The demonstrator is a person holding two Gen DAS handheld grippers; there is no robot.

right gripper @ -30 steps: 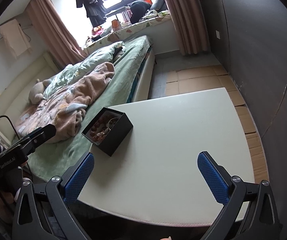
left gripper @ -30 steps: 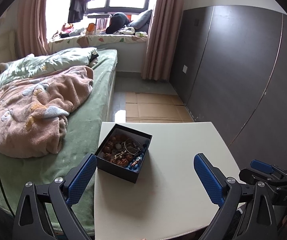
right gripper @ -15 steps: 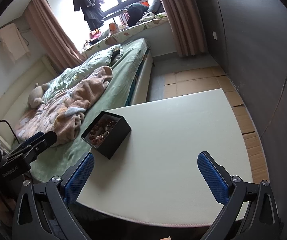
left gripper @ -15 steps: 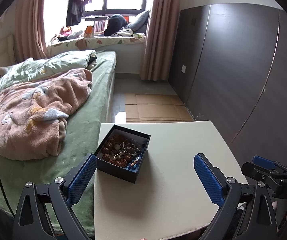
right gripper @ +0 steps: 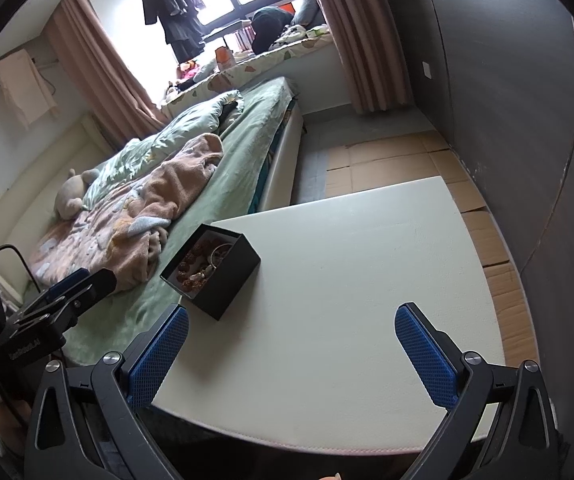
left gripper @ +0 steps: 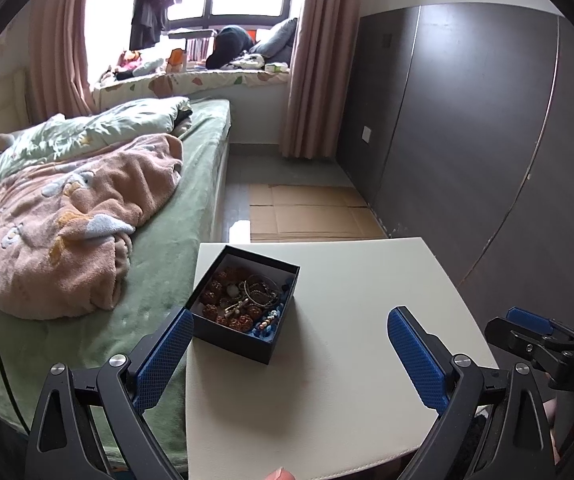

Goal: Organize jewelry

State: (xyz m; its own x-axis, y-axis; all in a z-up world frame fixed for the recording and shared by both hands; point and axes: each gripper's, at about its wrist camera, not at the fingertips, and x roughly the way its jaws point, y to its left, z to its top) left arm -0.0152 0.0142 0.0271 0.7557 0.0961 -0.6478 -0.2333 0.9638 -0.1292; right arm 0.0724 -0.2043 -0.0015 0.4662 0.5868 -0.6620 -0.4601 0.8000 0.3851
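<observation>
A black open box full of bead bracelets and bangles sits at the left edge of a white table. It also shows in the right wrist view. My left gripper is open and empty, above the table's near edge, with the box just beyond its left finger. My right gripper is open and empty over the table's front, with the box ahead to the left. The right gripper's fingers show at the right of the left wrist view.
A bed with a green sheet and a pink blanket stands against the table's left side. Dark wall panels rise on the right. Cardboard sheets cover the floor beyond the table.
Both grippers have stayed open and drifted only slightly. The box has not moved.
</observation>
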